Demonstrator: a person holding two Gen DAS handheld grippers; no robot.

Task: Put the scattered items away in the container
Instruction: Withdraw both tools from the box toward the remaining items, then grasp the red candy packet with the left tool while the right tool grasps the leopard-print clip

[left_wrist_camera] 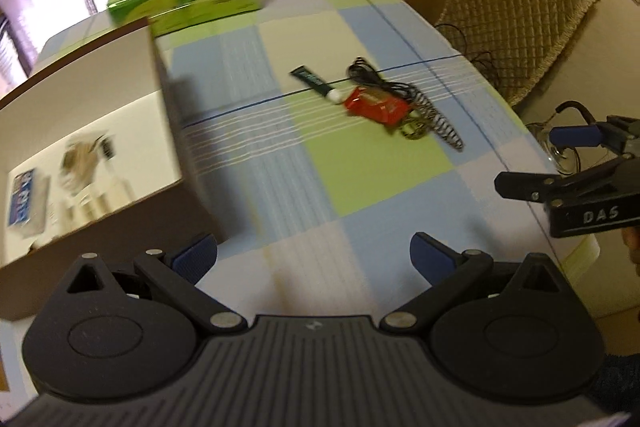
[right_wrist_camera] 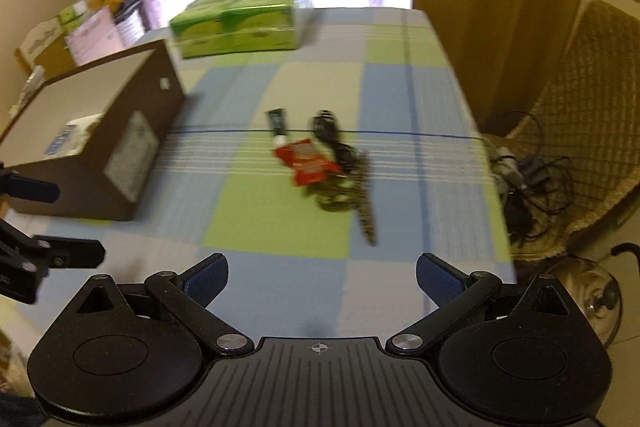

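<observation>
Both the left gripper [left_wrist_camera: 314, 259] and right gripper [right_wrist_camera: 322, 281] hover spread apart and empty over the checked tablecloth [right_wrist_camera: 280, 227], the red packet [right_wrist_camera: 306, 161], tube [right_wrist_camera: 277, 121] and cable [right_wrist_camera: 332, 135] clustered mid-table, right of the cardboard box [right_wrist_camera: 132, 147]

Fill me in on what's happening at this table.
A person holds two tools, both open and empty, over a checked tablecloth. The left tool hangs beside the cardboard box, which already holds a few items. The right tool faces the pile left on the cloth: a red packet, a small dark tube, a black cable and a striped band.
</observation>
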